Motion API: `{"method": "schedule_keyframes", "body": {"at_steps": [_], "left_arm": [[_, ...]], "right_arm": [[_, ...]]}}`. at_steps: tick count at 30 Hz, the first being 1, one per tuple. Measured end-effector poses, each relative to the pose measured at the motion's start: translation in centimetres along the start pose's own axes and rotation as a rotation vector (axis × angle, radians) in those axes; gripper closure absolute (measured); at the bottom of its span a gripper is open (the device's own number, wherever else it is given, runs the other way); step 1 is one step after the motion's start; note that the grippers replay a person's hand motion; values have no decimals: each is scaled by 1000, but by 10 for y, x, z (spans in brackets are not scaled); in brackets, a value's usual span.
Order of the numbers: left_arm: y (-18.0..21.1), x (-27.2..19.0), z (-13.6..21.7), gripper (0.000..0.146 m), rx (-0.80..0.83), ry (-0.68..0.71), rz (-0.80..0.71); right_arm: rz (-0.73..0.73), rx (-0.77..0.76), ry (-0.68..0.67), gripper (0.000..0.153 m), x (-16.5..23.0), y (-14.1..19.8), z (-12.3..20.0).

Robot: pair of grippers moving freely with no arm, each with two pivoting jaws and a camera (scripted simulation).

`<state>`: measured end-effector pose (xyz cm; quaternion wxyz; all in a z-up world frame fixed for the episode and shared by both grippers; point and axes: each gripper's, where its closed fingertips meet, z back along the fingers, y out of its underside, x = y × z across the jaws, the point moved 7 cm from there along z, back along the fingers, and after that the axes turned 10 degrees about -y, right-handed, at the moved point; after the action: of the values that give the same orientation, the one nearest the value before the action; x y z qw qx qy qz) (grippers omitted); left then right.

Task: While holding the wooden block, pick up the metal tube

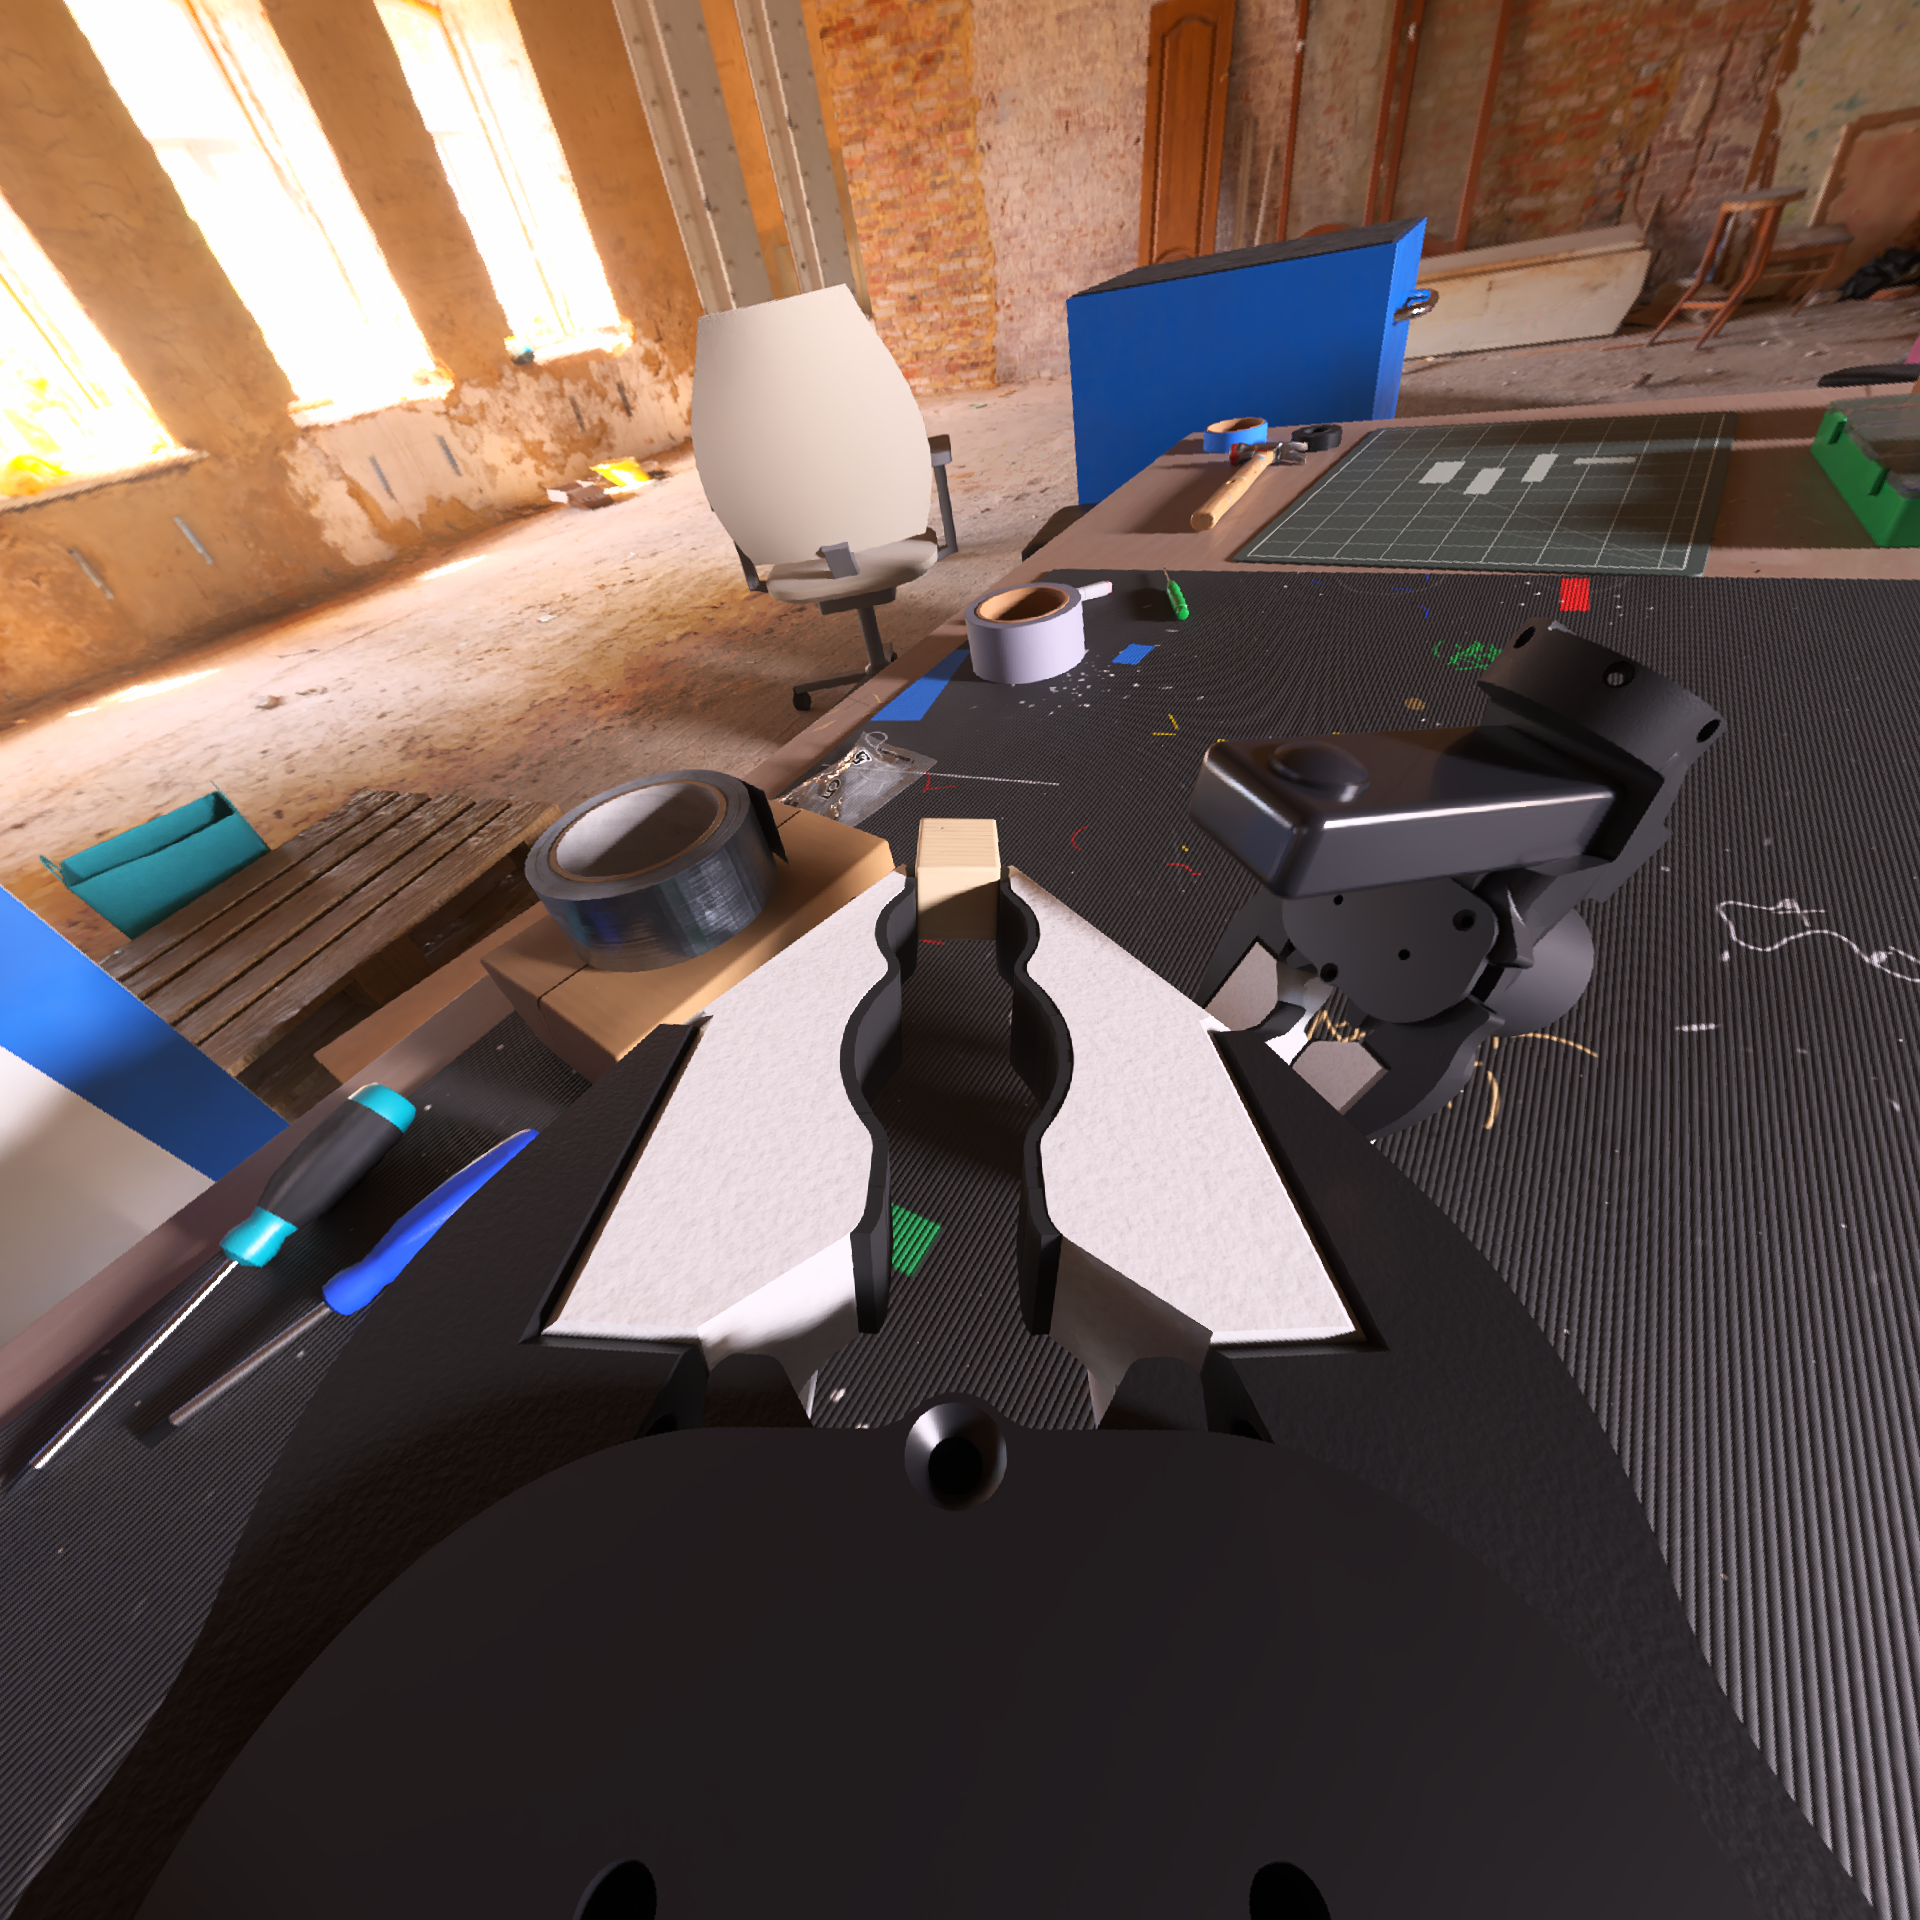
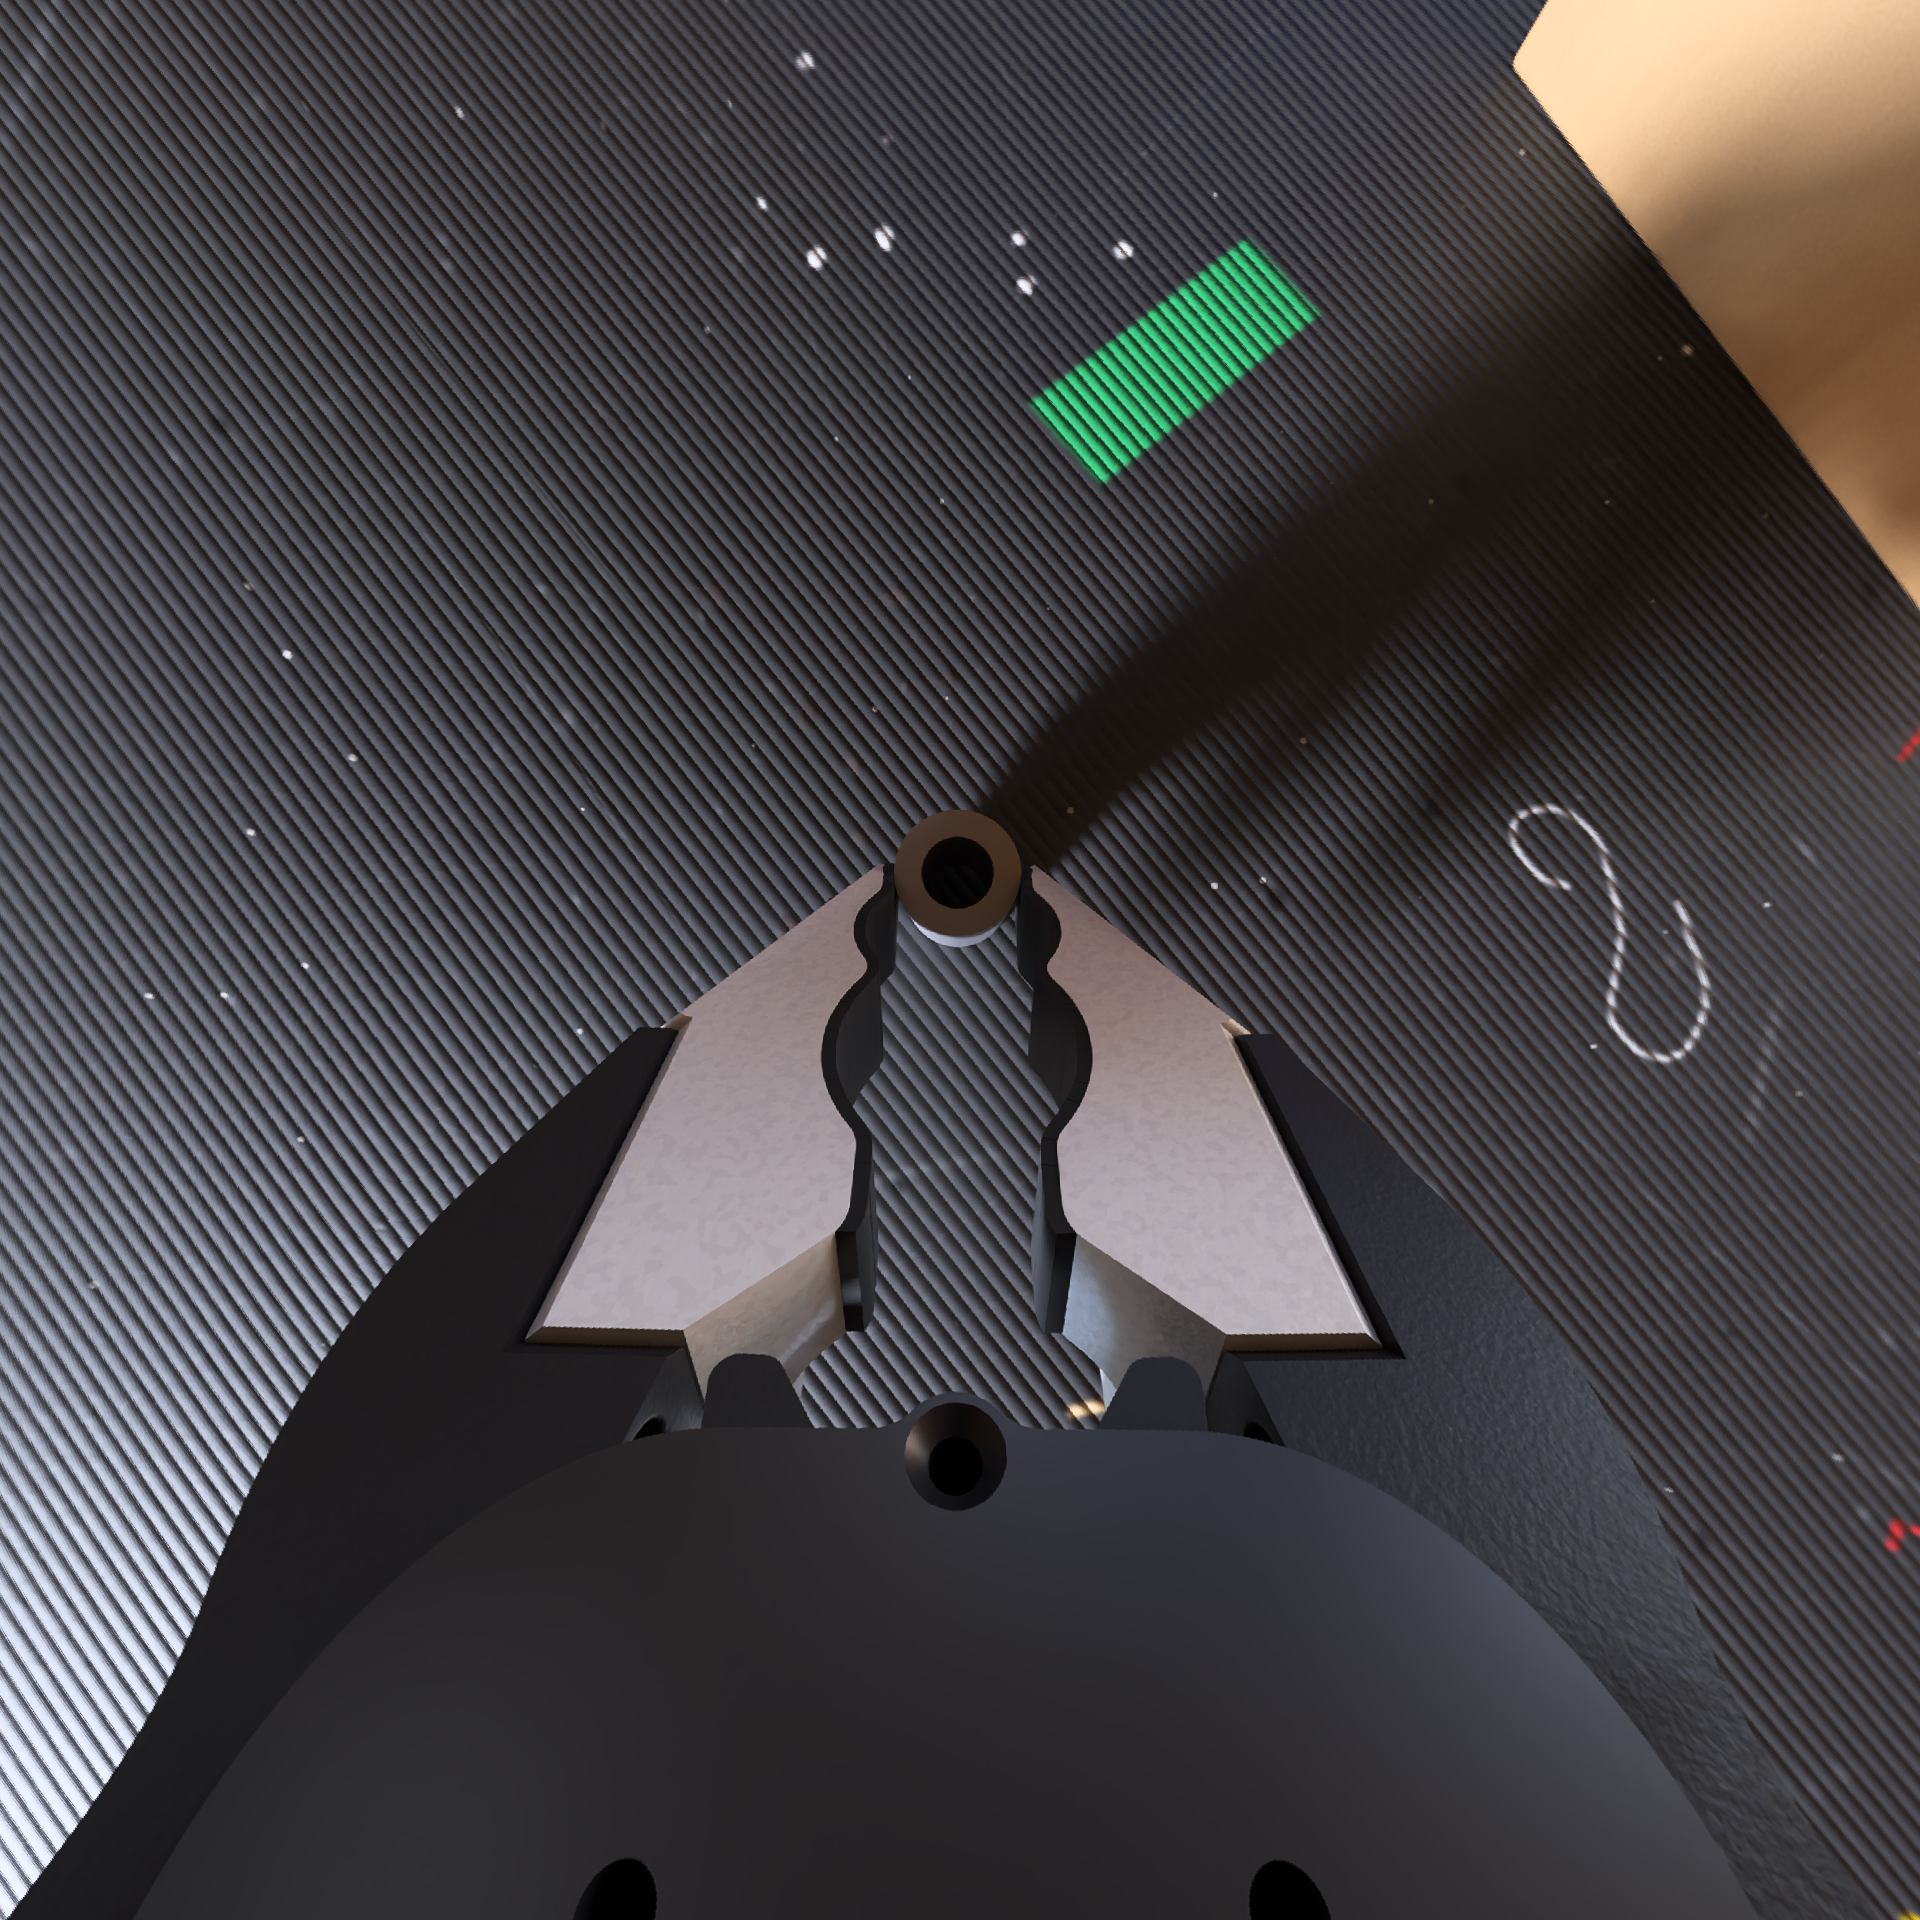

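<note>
My left gripper (image 1: 958, 883) is shut on a small pale wooden block (image 1: 958, 868), which it holds at its fingertips above the dark ribbed mat (image 1: 1662, 1195). My right gripper (image 2: 956, 906) points straight down at the mat (image 2: 416, 520). Its fingertips press both sides of the metal tube (image 2: 910, 875), which I see end-on as a dark ring with a hole. I cannot tell whether the tube's lower end touches the mat. The right gripper also shows in the left wrist view (image 1: 1288, 1023), close to the right of the left one.
A black tape roll (image 1: 655, 873) lies on a cardboard box (image 1: 623, 997), whose corner also shows in the right wrist view (image 2: 1766, 208). Two screwdrivers (image 1: 312, 1174) lie at the left, a white tape roll (image 1: 1023, 629) farther off. A green patch (image 2: 1174, 364) marks the mat.
</note>
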<state>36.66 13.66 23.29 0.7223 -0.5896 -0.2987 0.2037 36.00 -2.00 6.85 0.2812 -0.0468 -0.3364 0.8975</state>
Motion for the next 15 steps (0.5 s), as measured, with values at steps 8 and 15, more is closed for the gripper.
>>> {"method": "schedule_keyframes", "body": {"at_steps": [8,15], "left_arm": [[11,2,-4,133,58,-9,-15],[26,-7,-19,133,99,23,-4]], "right_arm": [[-48,-118,-14,131,-7,-2,18],[-51,-203,16,131,-16,-5,42]]}}
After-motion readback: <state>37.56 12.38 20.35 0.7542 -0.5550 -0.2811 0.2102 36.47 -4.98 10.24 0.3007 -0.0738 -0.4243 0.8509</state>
